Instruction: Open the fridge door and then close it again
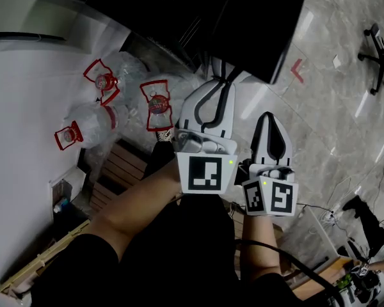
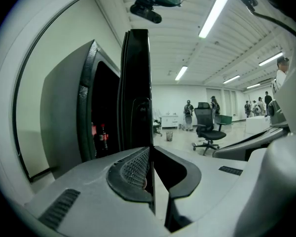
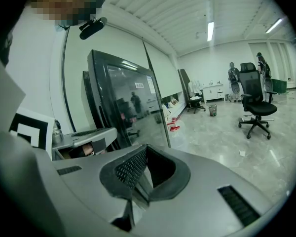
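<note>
Beside white wall, fridge (image 2: 64, 112) stands open, black door (image 2: 135, 83) swung out, edge-on in left gripper view. Left gripper (image 2: 152, 157) clamped on door edge. Right gripper (image 3: 146, 156) just beside left, jaws together, nothing between. Bottle (image 2: 103, 137) inside fridge.

The left gripper (image 2: 153, 184) has its jaws nearly together on the edge of the black fridge door (image 2: 135, 83), which stands open. A dark bottle (image 2: 102, 138) is upright inside.
</note>
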Demonstrator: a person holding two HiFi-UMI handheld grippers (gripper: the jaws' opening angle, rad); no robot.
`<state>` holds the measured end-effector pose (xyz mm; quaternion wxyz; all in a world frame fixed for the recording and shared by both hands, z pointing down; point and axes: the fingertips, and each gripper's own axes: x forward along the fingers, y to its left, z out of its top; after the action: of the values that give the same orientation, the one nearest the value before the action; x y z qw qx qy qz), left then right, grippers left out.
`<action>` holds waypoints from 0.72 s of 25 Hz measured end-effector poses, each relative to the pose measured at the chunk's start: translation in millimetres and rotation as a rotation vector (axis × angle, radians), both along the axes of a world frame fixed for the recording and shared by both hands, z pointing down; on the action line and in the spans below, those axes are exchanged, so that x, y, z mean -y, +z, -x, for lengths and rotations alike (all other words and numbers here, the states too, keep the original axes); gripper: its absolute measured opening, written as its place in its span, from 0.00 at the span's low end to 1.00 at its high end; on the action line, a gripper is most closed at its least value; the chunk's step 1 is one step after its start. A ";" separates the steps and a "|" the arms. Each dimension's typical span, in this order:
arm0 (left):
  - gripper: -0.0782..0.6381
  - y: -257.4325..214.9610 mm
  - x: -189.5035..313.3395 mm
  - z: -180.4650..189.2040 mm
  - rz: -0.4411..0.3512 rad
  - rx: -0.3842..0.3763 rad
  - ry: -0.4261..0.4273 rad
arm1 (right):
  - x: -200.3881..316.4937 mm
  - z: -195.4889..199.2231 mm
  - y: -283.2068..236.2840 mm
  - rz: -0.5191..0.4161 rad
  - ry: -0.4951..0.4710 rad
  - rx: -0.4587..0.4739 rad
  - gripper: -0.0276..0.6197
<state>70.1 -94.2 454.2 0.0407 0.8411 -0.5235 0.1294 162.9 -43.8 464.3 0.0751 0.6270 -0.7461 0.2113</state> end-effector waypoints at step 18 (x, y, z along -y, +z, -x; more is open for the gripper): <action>0.15 -6.1 -20.1 -81.7 -0.073 0.033 -0.053 | -45.4 -91.6 -13.3 -0.013 0.167 -0.014 0.07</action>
<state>151.9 -74.1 448.1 0.0047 0.8255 -0.5508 0.1229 254.5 1.6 451.0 0.0584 0.6889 -0.6920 0.2078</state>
